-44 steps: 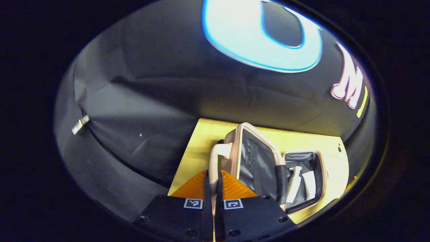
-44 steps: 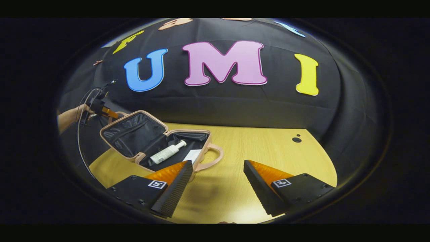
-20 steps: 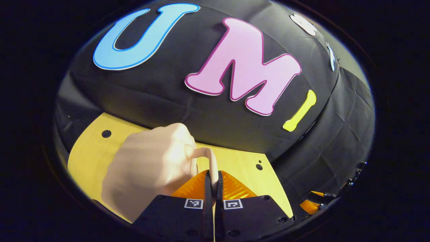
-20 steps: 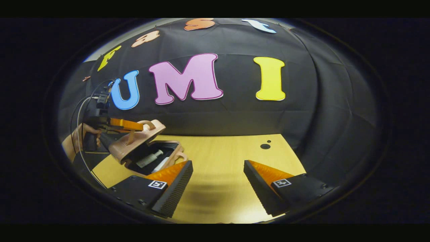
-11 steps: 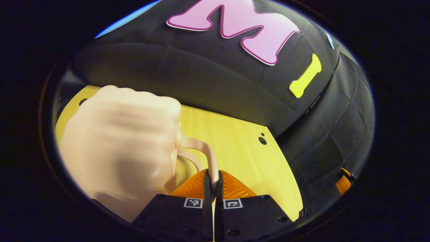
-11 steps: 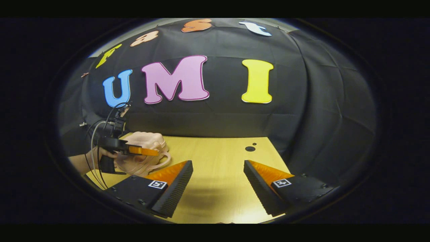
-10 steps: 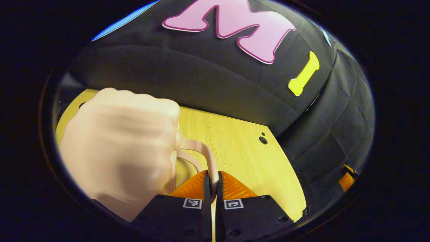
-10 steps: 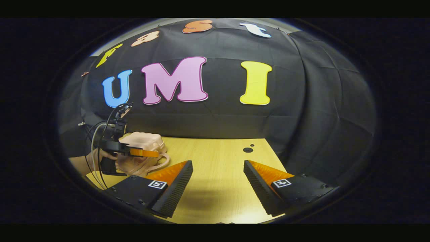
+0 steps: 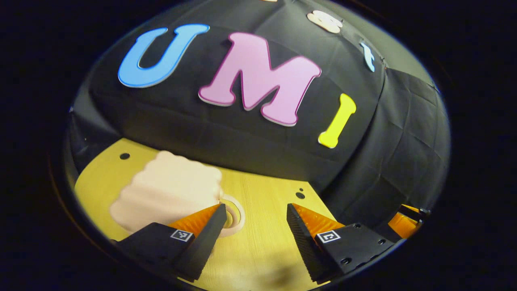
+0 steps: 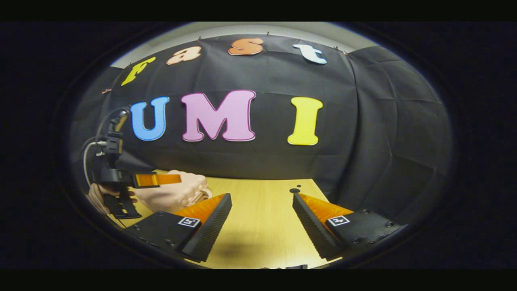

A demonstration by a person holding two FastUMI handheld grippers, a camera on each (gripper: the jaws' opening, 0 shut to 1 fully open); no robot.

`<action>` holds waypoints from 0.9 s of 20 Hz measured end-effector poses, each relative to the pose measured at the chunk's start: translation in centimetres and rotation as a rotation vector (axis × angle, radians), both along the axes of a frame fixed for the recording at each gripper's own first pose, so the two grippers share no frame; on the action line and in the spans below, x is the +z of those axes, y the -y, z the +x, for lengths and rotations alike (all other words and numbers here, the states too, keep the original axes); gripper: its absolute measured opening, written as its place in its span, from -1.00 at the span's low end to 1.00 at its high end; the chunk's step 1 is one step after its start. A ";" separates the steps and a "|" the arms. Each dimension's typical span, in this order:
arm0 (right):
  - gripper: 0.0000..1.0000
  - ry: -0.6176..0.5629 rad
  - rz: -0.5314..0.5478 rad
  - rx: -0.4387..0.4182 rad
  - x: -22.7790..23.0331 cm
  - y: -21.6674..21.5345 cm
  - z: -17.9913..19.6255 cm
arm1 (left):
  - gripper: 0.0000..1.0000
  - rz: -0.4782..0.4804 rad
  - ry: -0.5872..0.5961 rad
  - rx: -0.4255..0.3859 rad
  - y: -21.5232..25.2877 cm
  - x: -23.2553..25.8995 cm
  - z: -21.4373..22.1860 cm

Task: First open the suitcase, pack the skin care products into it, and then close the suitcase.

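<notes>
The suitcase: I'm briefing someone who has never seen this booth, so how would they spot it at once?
Start at the yellow wooden table in front of the black cloth wall. The suitcase lies shut on the table's left part, just ahead of the open left gripper. It is a small pale pink hard case with a ribbed lid and a loop handle, the only object resting on the tabletop.
</notes>
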State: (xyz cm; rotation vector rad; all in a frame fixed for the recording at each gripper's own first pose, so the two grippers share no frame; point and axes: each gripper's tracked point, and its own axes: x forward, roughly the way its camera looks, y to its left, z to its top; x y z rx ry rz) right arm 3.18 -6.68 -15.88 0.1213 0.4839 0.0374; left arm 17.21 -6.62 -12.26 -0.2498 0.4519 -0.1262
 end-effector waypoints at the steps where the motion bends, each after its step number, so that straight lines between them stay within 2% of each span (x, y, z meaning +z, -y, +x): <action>1: 0.95 0.021 0.010 -0.011 1.8 -0.5 -0.6 | 0.92 0.055 0.065 0.009 -0.7 3.1 -1.8; 4: 0.95 0.094 0.053 -0.011 6.7 -2.9 -2.9 | 0.92 0.217 0.220 0.031 -1.5 11.5 -8.3; 5: 0.95 0.135 0.052 -0.010 8.4 -3.5 -3.6 | 0.92 0.244 0.266 0.056 -1.7 13.7 -10.1; 8: 0.94 0.242 0.055 -0.031 12.4 -4.5 -5.5 | 0.94 0.295 0.393 0.058 -0.9 18.6 -15.4; 12: 0.94 0.305 0.069 -0.038 14.4 -5.7 -7.2 | 0.93 0.323 0.472 0.067 -1.4 20.7 -19.2; 16: 0.95 0.323 0.058 -0.049 15.4 -6.0 -8.0 | 0.93 0.289 0.455 0.093 -2.7 20.5 -20.8; 17: 0.94 0.334 0.042 -0.052 15.7 -6.0 -8.3 | 0.93 0.279 0.448 0.121 -4.1 20.2 -21.3; 18: 0.77 0.338 0.013 -0.051 15.7 -6.0 -8.7 | 0.93 0.291 0.448 0.135 -4.7 20.2 -21.6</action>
